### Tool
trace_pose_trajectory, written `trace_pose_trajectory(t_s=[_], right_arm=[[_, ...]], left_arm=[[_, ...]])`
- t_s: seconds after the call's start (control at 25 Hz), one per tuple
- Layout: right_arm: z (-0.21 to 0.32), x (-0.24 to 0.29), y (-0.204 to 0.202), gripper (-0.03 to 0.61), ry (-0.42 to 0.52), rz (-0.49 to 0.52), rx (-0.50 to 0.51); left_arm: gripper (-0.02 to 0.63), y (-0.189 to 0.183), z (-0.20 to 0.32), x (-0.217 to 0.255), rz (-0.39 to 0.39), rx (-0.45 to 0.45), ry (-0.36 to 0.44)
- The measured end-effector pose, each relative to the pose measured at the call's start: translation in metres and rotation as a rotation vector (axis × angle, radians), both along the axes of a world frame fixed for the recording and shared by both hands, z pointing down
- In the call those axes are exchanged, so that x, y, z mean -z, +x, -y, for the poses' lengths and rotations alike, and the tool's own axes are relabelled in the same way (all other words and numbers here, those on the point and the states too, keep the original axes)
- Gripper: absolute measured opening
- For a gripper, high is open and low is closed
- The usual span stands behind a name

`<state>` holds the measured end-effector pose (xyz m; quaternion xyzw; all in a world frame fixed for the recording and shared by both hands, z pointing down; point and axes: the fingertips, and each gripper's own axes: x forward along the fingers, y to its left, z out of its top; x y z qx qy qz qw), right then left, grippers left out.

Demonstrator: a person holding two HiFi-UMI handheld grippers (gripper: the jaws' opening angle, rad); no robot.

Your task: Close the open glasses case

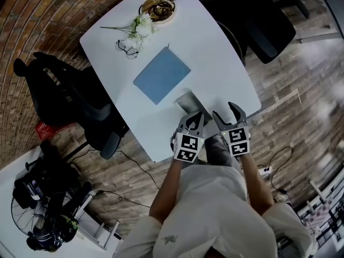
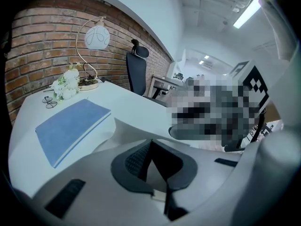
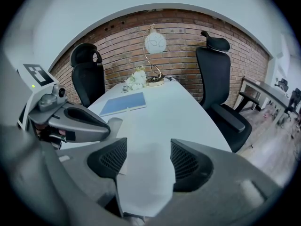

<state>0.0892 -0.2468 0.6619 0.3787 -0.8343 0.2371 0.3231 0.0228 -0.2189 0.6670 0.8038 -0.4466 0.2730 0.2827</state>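
Left claw: white plastic left gripper (image 1: 193, 117), dark ribbed pads pressed together at the tips. Nothing clearly between them. Tips sit right at the case's near edge.
Right claw: matching white right gripper (image 3: 143, 159), pads spread, only bare tabletop between. Just beside the left one, at its 3 o'clock.
Case: grey open glasses case (image 1: 188, 100) at the near edge of the table, 12 o'clock of the left gripper. Lid stands up; can't tell what's inside.
Risk, slide: the shell looks smooth and the top slick. Pushing the lid with the base unpinned would likely skate the case toward 12.
Risk, edge: the case is close to the rim, so a drag toward 6 could tip it off.
Risk, lid: a push off-centre may twist it, or it could bounce back open.
Table: white rounded table (image 1: 215, 52), hard, glossy.
Book: flat blue rectangular book (image 1: 162, 74), matte cover, 11 o'clock of the case, well apart.
Far end: thin wire spectacles (image 1: 126, 48), white flower bunch (image 1: 141, 28), curved-stem lamp (image 3: 154, 42) with a globe shade.
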Motion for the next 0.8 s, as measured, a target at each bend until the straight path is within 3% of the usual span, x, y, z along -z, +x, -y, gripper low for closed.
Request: trace_pose_trajectory(t_s=[0.8], right_arm=[[-0.010,-0.006,-0.004,0.291,-0.001,-0.014,0.010]], left_arm=[[0.005,0.014,-0.007,-0.010,-0.010,-0.045,-0.012]])
